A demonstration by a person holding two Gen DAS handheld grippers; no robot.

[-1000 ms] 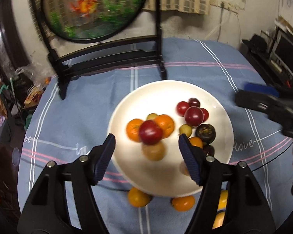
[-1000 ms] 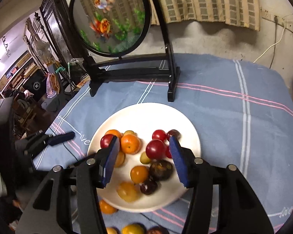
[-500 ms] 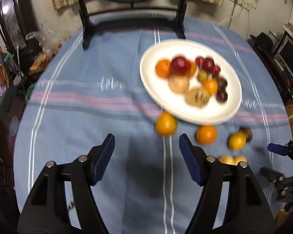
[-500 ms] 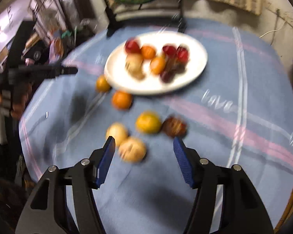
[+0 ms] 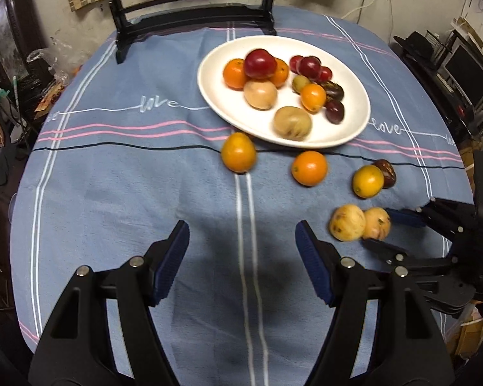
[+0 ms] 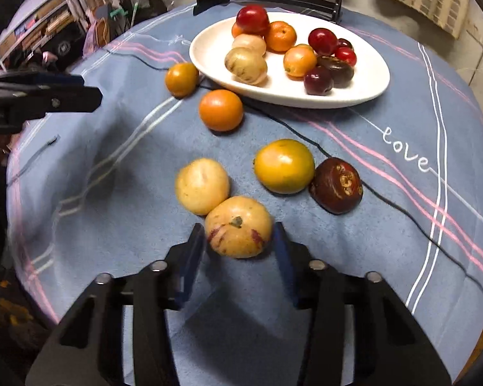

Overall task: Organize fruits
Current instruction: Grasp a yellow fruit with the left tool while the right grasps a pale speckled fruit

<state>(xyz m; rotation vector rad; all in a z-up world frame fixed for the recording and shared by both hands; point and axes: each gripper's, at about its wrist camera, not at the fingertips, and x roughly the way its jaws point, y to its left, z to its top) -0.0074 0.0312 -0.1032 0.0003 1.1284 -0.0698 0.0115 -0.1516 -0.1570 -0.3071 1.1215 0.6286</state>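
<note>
Both tongs have left the plate [image 5: 354, 122] behind: a second ago they hung right over the piled fruit, and now the plate lies far ahead of them and the loose fruit on the bench [image 5: 128, 193] fills the near view. The right tongs [image 6: 240, 241] have dropped onto the nearest pale fruit [image 6: 238, 226], which sits between the blue pads with its twin [image 6: 203, 185] touching it just ahead on the left. The jaws are closing, but thin gaps show at both sides, so no grip yet. The left tongs [image 5: 241, 241] stand open over bare cloth, with two oranges [image 5: 238, 152] ahead of them. I judge the pick of a stray fruit is about to begin, with six strays left outside the plate.
</note>
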